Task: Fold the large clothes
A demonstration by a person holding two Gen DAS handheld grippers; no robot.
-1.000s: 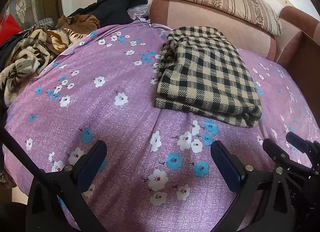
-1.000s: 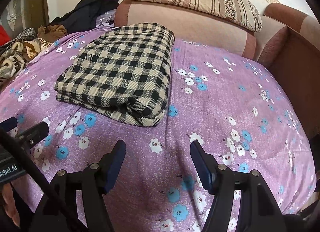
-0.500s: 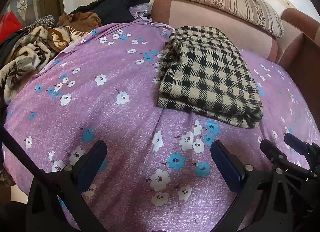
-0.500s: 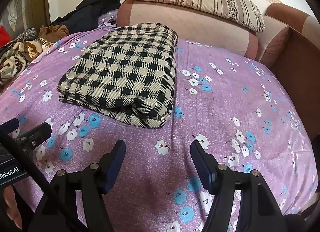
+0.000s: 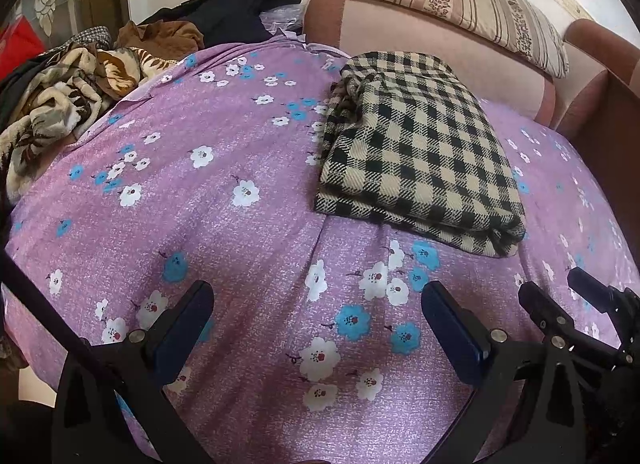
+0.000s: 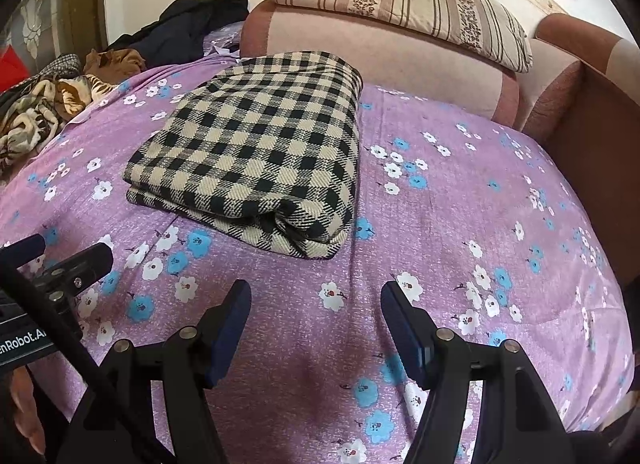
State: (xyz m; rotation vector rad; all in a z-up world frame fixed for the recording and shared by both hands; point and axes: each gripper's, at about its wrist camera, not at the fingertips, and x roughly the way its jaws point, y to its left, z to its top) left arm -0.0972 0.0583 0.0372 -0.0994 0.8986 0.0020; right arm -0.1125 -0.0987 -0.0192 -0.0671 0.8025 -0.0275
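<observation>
A black-and-beige checked garment (image 5: 416,148) lies folded into a thick rectangle on the purple flowered bedsheet (image 5: 224,232). It also shows in the right wrist view (image 6: 260,156). My left gripper (image 5: 316,304) is open and empty, above the sheet in front of the fold's near left side. My right gripper (image 6: 316,300) is open and empty, in front of the fold's near right corner. Neither touches the garment. The right gripper's fingers (image 5: 592,292) show at the lower right of the left wrist view, and the left gripper's fingers (image 6: 68,260) at the left of the right wrist view.
A heap of unfolded clothes (image 5: 80,84) lies at the far left of the bed, with dark garments (image 5: 240,8) behind it. A pink sofa back (image 6: 380,44) with a striped pillow (image 6: 400,0) runs along the far side. A brown armrest (image 6: 592,104) stands at the right.
Both grippers have drawn back slightly from the folded garment, which sits a little farther off in both views. The jaws stay open and the garment has not moved.
</observation>
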